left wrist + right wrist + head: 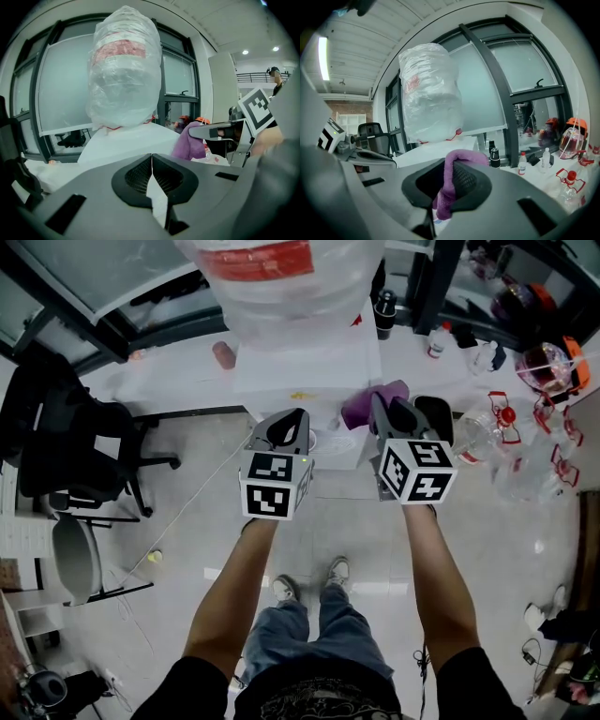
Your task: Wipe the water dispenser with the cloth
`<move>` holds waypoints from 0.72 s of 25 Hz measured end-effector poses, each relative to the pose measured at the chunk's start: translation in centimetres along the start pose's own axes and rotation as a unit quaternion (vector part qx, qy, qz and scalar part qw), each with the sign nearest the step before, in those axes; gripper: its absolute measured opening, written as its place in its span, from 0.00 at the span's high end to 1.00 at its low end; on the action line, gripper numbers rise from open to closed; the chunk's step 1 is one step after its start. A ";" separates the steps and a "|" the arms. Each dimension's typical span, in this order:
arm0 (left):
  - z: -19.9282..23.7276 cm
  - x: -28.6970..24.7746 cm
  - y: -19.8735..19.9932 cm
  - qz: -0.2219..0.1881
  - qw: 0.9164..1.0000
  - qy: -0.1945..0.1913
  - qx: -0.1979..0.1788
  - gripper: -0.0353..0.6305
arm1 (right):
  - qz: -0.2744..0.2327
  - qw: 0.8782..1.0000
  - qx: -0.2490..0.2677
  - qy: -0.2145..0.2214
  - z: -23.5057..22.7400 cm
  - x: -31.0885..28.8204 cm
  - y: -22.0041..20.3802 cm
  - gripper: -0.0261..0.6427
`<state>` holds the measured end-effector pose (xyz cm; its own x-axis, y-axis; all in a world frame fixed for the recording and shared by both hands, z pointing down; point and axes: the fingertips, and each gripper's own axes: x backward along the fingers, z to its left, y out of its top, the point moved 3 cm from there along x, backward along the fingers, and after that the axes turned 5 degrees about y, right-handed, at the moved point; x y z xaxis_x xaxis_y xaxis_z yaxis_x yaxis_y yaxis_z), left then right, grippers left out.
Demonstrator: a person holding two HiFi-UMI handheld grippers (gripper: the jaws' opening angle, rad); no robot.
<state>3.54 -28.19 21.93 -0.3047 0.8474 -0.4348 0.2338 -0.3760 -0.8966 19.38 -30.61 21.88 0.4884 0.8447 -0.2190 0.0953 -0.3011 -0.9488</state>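
I hold my right gripper point(377, 407), jaws pinching the purple cloth point(444, 197), just short of the water dispenser point(309, 362) straight ahead; the left gripper point(300, 420) alongside has its jaws closed on nothing.

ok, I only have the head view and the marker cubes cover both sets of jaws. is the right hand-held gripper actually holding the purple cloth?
Observer: Yes. The right gripper view shows the right hand-held gripper shut on the purple cloth. A fold bulges above the jaws and the rest hangs below.
Operator: and the left one?
Observer: The left hand-held gripper is shut, jaw tips together, with nothing between them.
Operator: cloth on the dispenser yet?
Observer: In the left gripper view the cloth shows at the right edge of the water dispenser, by its white top. I cannot tell whether it touches.
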 end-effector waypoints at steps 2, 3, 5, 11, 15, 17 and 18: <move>-0.1 -0.2 -0.4 0.000 1.000 -0.004 0.000 0.91 | 0.004 1.000 0.006 -0.003 -0.1 -0.1 -0.6 0.91; -0.1 -0.3 -0.6 0.000 1.000 -0.006 -0.001 0.91 | 0.005 1.000 0.006 -0.006 -0.2 -0.2 -0.9 0.91; -0.1 -0.7 -1.1 -0.001 1.000 -0.011 -0.002 0.91 | 0.003 1.000 0.008 -0.012 -0.4 -0.4 -1.4 0.91; 0.7 -1.9 -4.6 -0.003 1.000 -0.020 -0.006 0.91 | -0.005 0.999 0.025 -0.025 -0.9 -0.8 -4.2 0.91; 1.0 -2.7 -7.6 -0.011 1.000 -0.023 -0.008 0.91 | -0.012 0.999 0.036 -0.034 -1.4 -1.0 -6.5 0.91; 1.2 -3.2 -9.2 -0.014 1.000 -0.025 -0.011 0.91 | -0.016 0.998 0.041 -0.039 -1.6 -1.2 -8.0 0.91; 1.2 -3.4 -10.1 -0.016 0.999 -0.026 -0.011 0.91 | -0.019 0.998 0.043 -0.041 -1.7 -1.4 -8.8 0.91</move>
<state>1.09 -27.79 32.34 -0.3601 0.8378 -0.4104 0.2440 -0.3400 -0.9082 19.36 -29.91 30.88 0.4138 0.8887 -0.1975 0.0350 -0.2323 -0.9720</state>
